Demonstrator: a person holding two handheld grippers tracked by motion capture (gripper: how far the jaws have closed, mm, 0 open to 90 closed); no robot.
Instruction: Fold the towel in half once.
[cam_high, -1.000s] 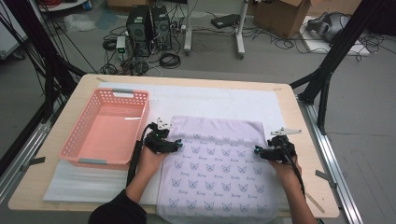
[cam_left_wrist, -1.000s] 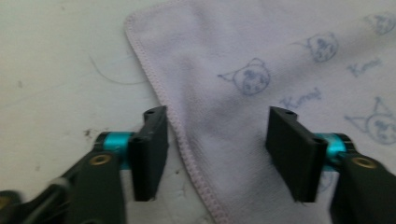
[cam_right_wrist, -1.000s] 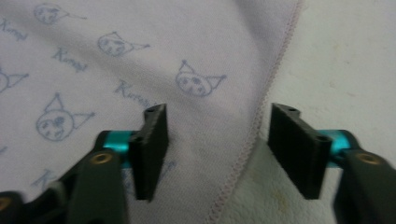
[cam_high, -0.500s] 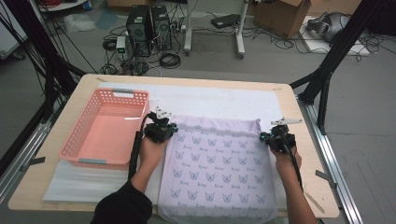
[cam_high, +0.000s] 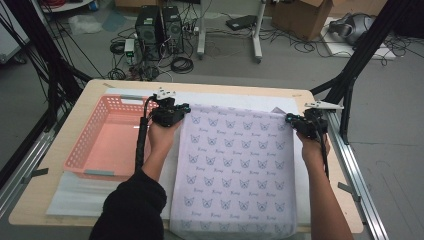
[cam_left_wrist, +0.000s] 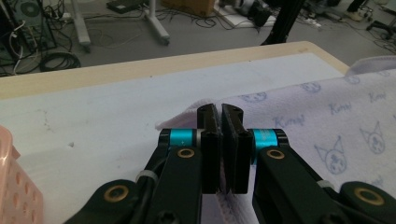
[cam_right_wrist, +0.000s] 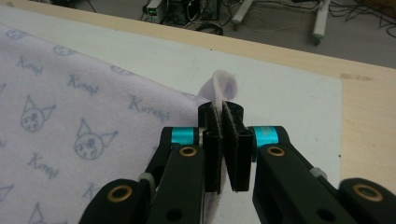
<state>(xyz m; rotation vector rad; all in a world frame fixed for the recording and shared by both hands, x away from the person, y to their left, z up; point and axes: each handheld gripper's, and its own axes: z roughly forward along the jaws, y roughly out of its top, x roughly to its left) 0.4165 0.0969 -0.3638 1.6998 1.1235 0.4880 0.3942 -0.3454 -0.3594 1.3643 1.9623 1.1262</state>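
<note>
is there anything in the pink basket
No, the high view shows the basket with a bare floor, while the towel lies beside it on the table, pinched at its far corners.

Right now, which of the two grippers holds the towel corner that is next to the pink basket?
The left gripper. It pinches the towel corner beside the pink basket; the right gripper pinches the far corner, away from the basket.

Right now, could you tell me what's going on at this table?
A person is handling a lilac towel with a hand-held gripper in each hand. The left hand-held gripper is shut on one far corner, and the right hand-held gripper is shut on the other, with the edge stretched between them. A pink basket sits to the left.
</note>
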